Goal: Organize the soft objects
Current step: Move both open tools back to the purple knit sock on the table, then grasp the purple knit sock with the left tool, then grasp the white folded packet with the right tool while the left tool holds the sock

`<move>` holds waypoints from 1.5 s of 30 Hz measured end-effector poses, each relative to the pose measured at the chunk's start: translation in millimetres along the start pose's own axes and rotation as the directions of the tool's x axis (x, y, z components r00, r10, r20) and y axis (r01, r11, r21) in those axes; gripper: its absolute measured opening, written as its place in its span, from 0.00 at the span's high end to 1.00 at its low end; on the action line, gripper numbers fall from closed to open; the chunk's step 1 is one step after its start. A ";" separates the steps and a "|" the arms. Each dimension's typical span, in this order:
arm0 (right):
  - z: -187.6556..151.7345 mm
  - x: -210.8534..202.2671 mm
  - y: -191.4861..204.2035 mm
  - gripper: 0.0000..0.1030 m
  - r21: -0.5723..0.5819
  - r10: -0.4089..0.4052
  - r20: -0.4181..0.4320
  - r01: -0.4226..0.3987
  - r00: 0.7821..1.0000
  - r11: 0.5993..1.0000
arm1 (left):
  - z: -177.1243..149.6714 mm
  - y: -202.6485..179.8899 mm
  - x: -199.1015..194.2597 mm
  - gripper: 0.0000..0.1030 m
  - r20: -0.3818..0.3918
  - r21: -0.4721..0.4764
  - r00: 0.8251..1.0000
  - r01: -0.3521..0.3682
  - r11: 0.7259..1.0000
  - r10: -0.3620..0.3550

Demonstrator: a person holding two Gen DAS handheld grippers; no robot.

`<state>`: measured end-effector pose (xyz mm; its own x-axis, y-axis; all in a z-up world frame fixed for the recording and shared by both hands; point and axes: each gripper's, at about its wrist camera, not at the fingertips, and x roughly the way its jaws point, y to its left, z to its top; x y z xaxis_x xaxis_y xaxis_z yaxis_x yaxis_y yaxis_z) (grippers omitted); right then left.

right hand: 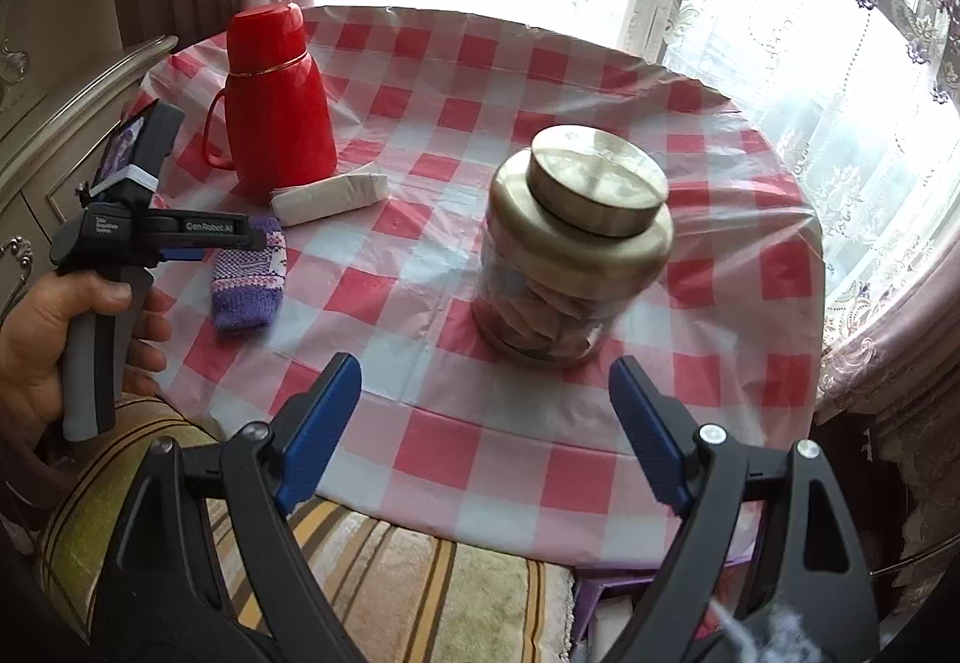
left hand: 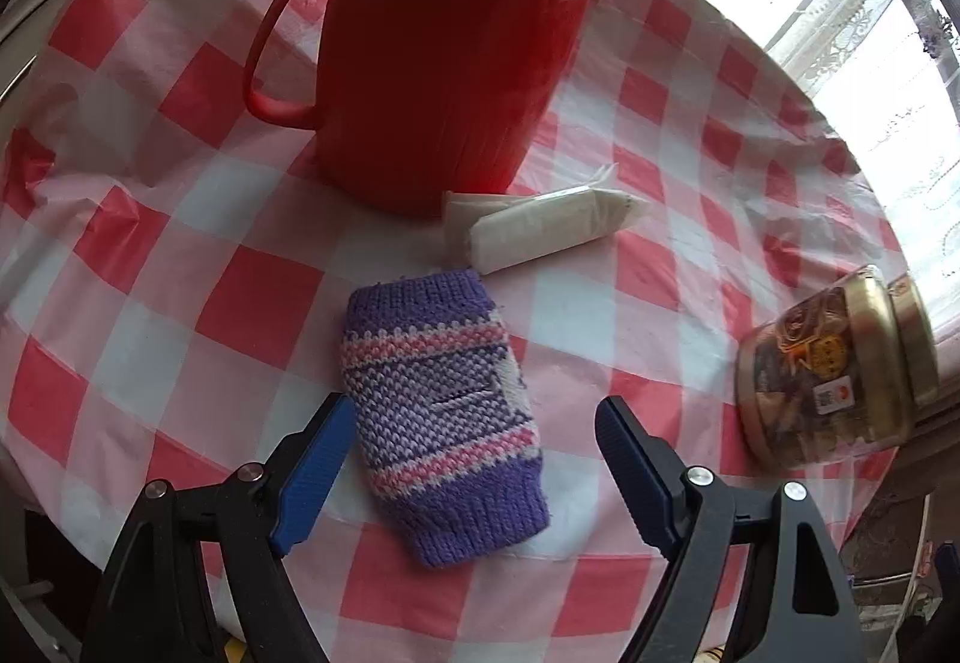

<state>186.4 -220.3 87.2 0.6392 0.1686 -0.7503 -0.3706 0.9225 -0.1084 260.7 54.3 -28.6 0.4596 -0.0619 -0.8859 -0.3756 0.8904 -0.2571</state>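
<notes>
Left gripper (left hand: 471,423) fingers wide apart over knitted sock (left hand: 441,411), holding nothing

Lighting: daylight through the lace-curtained window (right hand: 780,33), from 12 to 2 o'clock in both views; panes overexposed to white.
Glare: sheen streaks on the glossy red-and-white checked plastic tablecloth (right hand: 540,171) toward 2 o'clock.
Shadows: soft; the near side of the ribbed red plastic thermos jug (left hand: 444,63) is dim.
Blur: the gold-lidded glass jar (right hand: 576,243) is smeared in both views.
Distortion: strong fisheye bowing, with dark vignette corners.
</notes>
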 end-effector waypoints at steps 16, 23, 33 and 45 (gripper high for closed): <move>57.4 73.2 62.5 0.16 -0.023 0.076 -0.014 -0.076 0.997 0.997 | -15.2 -5.6 39.5 0.54 -0.017 0.155 0.999 -0.029 0.988 0.033; 77.9 115.6 69.5 0.16 0.060 0.120 -0.059 -0.117 0.991 0.991 | -14.6 8.4 24.1 0.71 0.030 0.103 0.999 0.030 0.994 -0.033; 93.7 197.2 71.6 0.16 0.378 0.280 -0.148 -0.207 0.949 0.902 | -7.4 26.3 1.6 0.71 0.129 0.075 0.992 0.001 0.997 -0.011; 103.5 261.8 87.9 0.16 0.575 0.331 -0.175 -0.177 0.927 0.799 | -5.2 35.9 -6.5 0.71 0.183 0.069 0.983 -0.026 0.997 0.013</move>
<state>390.9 -59.1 -51.3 0.3521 0.4008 -0.8458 -0.0215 0.9069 0.4208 240.0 84.3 -34.0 0.5940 0.0329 -0.8038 -0.3306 0.9208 -0.2067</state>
